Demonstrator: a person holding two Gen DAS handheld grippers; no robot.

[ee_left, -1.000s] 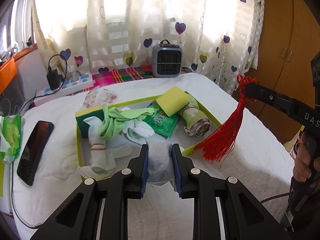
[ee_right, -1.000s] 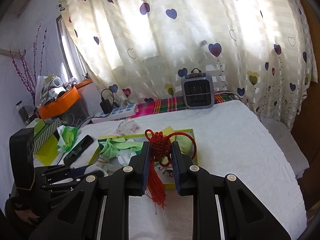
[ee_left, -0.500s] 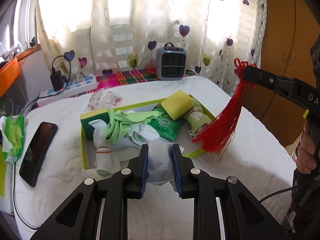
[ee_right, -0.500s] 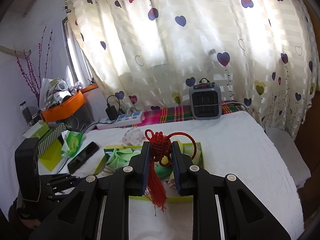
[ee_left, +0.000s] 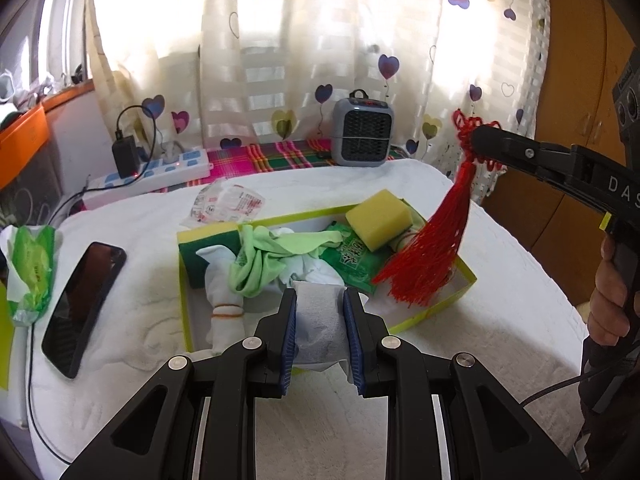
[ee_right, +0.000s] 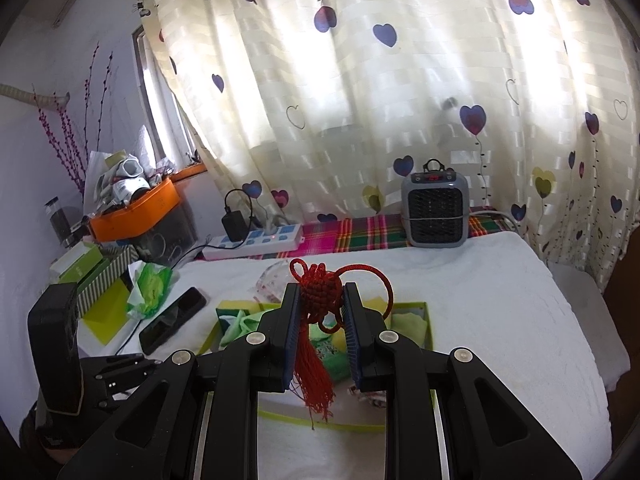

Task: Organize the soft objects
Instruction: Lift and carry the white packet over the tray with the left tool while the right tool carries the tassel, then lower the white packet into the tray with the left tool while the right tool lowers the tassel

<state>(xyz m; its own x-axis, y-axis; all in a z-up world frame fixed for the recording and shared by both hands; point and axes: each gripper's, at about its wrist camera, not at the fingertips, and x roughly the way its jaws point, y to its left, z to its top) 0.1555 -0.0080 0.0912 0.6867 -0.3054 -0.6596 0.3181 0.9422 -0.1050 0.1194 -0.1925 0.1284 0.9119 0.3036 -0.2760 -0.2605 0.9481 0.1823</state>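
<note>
A green-rimmed tray (ee_left: pixel 467 280) on the white bed holds a yellow sponge (ee_left: pixel 378 218), a light green cloth (ee_left: pixel 264 258), white socks (ee_left: pixel 222 292) and a green packet (ee_left: pixel 352 258). My left gripper (ee_left: pixel 319 330) is shut on a grey-white cloth (ee_left: pixel 318 320) at the tray's near edge. My right gripper (ee_right: pixel 322 320) is shut on the knot of a red tassel (ee_right: pixel 320 300), held high above the tray's right end; the tassel (ee_left: pixel 432 256) hangs down over the tray (ee_right: pixel 426 312).
A black phone (ee_left: pixel 84 304) and a green tissue pack (ee_left: pixel 34 268) lie left of the tray. A clear wrapper (ee_left: pixel 228 204) lies behind it. A grey heater (ee_left: pixel 362 134) and power strip (ee_left: pixel 148 176) stand at the back. A wooden wardrobe (ee_left: pixel 576 80) is right.
My right gripper has lifted the red tassel higher and further back over the tray's right end. My left gripper has stayed shut on the cloth while its view pulled back slightly.
</note>
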